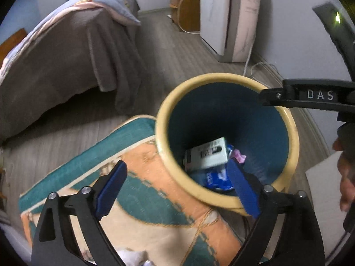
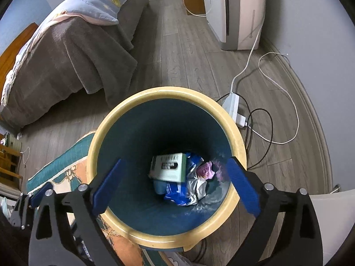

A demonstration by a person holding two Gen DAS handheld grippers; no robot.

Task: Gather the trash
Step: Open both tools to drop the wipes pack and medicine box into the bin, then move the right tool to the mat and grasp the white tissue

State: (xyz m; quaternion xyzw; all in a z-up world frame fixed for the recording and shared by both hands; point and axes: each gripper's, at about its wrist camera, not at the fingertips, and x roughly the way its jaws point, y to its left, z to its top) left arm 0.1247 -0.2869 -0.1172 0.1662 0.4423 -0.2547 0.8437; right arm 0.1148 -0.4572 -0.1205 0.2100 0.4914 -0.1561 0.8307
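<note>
A round bin with a cream rim (image 1: 221,76) (image 2: 168,92) and a dark blue inside stands on the floor. At its bottom lie a white and green box (image 1: 208,154) (image 2: 169,167), a blue wrapper (image 1: 216,178) (image 2: 175,191), a pink paper (image 1: 238,156) (image 2: 206,169) and crumpled silver foil (image 2: 197,181). My right gripper (image 2: 175,160) hangs straight over the bin's mouth, open, with nothing between its blue pads. My left gripper (image 1: 176,163) is open and empty over the bin's near-left rim and the rug.
A teal and orange rug (image 1: 142,190) lies left of the bin. A bed with a grey blanket (image 1: 66,51) fills the left. A white appliance (image 1: 228,17) stands by the wall. A power strip (image 2: 233,106) and loose cables lie right of the bin.
</note>
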